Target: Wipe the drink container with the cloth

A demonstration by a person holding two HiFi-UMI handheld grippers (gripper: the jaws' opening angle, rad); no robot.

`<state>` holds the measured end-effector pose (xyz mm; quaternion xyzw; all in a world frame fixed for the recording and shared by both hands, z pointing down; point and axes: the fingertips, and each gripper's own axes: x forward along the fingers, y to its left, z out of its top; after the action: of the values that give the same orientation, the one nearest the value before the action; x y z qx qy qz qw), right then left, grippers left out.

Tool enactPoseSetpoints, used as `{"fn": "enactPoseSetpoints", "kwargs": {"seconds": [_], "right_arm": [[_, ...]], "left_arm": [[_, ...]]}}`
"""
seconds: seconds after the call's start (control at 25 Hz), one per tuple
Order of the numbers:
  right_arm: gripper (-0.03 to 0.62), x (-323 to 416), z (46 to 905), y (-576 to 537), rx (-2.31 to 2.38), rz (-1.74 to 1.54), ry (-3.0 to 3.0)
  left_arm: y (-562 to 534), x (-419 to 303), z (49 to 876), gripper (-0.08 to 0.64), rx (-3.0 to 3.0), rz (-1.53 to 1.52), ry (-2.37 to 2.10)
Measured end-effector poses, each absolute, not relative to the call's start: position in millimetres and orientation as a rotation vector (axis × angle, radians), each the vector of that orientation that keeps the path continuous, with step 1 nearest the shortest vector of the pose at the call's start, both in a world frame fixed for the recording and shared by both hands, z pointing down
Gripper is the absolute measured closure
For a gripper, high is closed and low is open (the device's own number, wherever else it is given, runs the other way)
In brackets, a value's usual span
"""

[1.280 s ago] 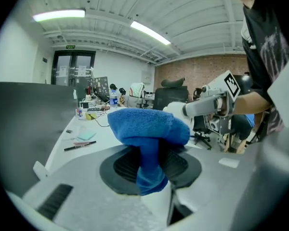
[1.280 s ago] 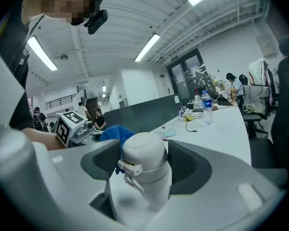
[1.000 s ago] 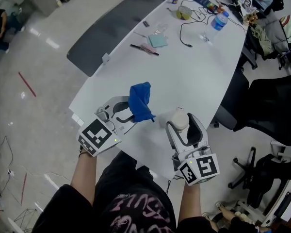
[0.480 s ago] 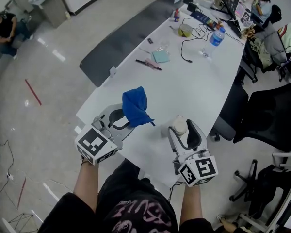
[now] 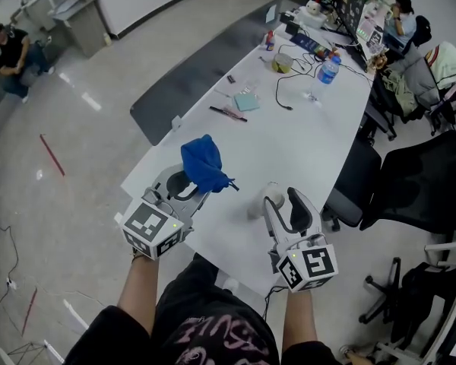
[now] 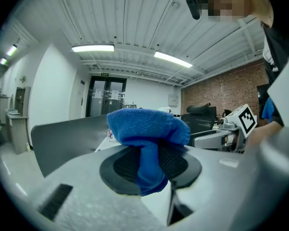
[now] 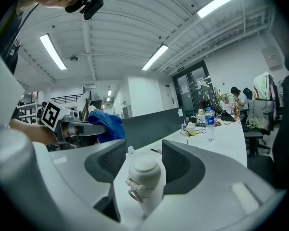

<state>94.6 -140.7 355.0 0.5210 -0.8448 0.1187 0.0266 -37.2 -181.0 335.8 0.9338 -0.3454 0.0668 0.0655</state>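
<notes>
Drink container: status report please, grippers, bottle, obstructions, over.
Left gripper shut on blue cloth. Right gripper: jaws just closing, white bottle between, not yet gripped. Nothing between cloth and bottle.

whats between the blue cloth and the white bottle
Nothing but bare table lies between the blue cloth and the white bottle; the head view shows that stretch plainly.

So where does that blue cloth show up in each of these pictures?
Head view: the blue cloth is left of centre, over the near end of the white table.
Left gripper view: centre, close up.
Right gripper view: small, left of the middle.
Shared landmark: the dark grey panel along the table, next to the cloth in both gripper views.
</notes>
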Motion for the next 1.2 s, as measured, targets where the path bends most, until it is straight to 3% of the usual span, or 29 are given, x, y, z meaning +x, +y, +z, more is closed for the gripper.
{"fn": "enactPoseSetpoints", "kwargs": {"seconds": [0.36, 1.2], "right_arm": [[0.434, 96.7, 326.3, -116.8, 1.644, 0.281, -2.628], [0.575, 112.9, 295.2, -57.7, 1.725, 0.142, -2.578]], "left_arm": [[-150.2, -32.4, 310.4, 0.459, 2.862, 0.174, -1.072], [-79.1, -25.2, 270.6, 0.459, 2.919, 0.082, -1.121]]}}
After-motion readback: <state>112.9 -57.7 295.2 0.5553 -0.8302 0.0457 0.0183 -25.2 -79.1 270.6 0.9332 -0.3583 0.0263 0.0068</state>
